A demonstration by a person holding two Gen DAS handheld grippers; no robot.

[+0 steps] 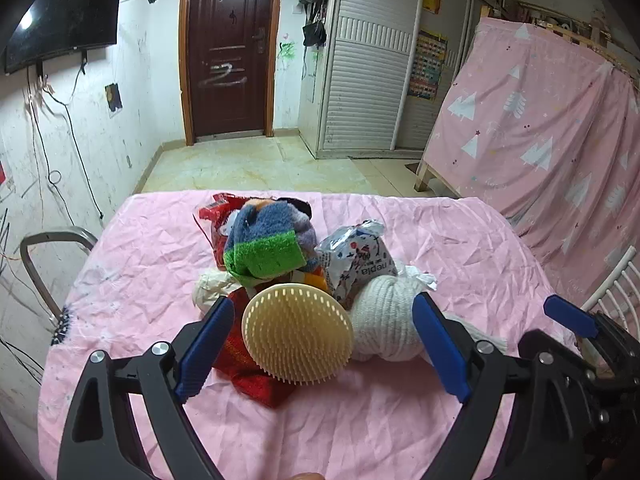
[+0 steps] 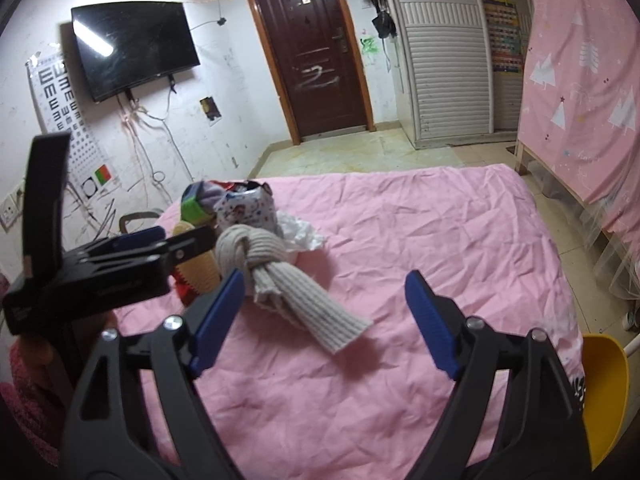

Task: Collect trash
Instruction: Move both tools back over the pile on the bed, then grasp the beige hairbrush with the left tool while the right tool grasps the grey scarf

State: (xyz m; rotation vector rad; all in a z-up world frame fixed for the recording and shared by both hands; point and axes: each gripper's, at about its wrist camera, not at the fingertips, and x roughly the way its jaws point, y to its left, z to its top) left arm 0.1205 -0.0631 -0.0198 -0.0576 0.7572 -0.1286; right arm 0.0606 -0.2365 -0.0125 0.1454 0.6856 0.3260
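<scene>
We note the crumpled white paper (image 2: 298, 232) and foil wrapper (image 1: 356, 256) at the pile's far right on the pink tabletop (image 1: 460, 240). Left tool (image 1: 322, 348) and right tool (image 2: 324, 320) both released, empty. Risk: socks and brush crowd the trash, so we may snag them.

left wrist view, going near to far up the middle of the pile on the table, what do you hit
yellow bristle brush → green and blue fuzzy cloth → red wrapper, all on the pink sheet
</scene>
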